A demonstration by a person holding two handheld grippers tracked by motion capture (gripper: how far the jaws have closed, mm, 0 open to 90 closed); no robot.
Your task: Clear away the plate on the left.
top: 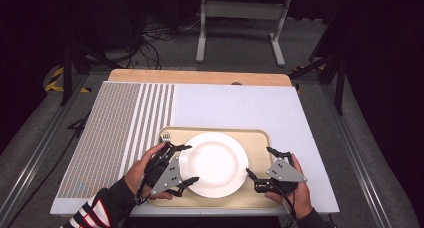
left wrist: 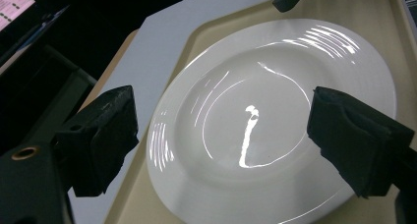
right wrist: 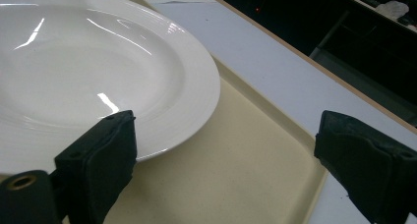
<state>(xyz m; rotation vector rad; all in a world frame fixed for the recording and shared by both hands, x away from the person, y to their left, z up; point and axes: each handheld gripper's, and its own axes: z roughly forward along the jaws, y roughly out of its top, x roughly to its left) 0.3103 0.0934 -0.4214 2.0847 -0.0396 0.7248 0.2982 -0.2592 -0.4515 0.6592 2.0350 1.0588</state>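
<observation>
Dark room, grey floor (top: 240,53), white table frame (top: 242,10), floor cables (top: 155,35)

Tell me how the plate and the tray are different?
The plate is round and the tray is a rectangle with rounded corners. The plate is shiny white, the tray dull beige. The plate is smaller and sits on the tray, nearer its left side, so the tray's right part stays bare. Both are pale and hold no food.
</observation>
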